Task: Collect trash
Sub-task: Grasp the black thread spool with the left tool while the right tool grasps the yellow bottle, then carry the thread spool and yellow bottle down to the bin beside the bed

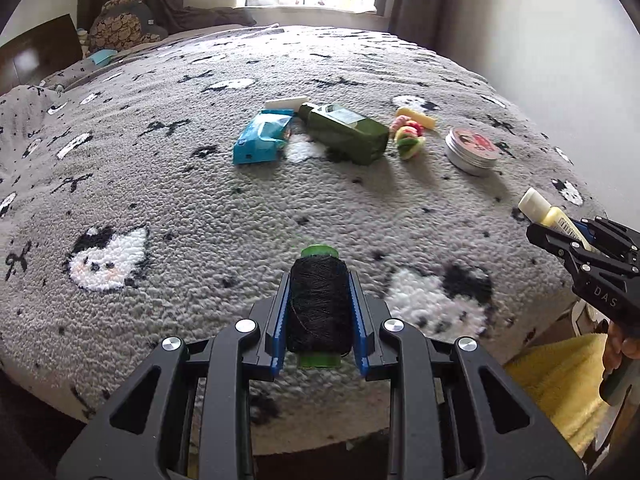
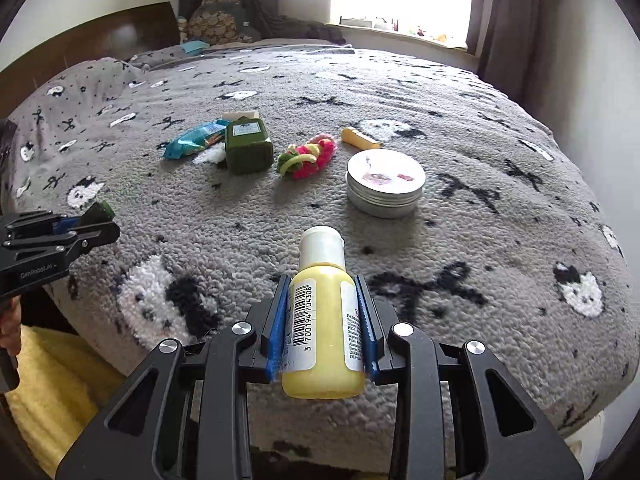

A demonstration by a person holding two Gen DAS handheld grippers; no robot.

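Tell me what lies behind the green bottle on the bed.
Behind the green bottle lies a flat white bar, seen only partly. The bottle and the blue packet cover its near edge, so its full shape stays hidden.

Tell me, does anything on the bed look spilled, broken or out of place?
Nothing looks spilled or broken. The green bottle lies on its side on the blanket, cap on, no liquid around it. The blue packet beside it is crumpled. The tin sits flat, lid on. The spool and yellow bottle are held in the grippers.
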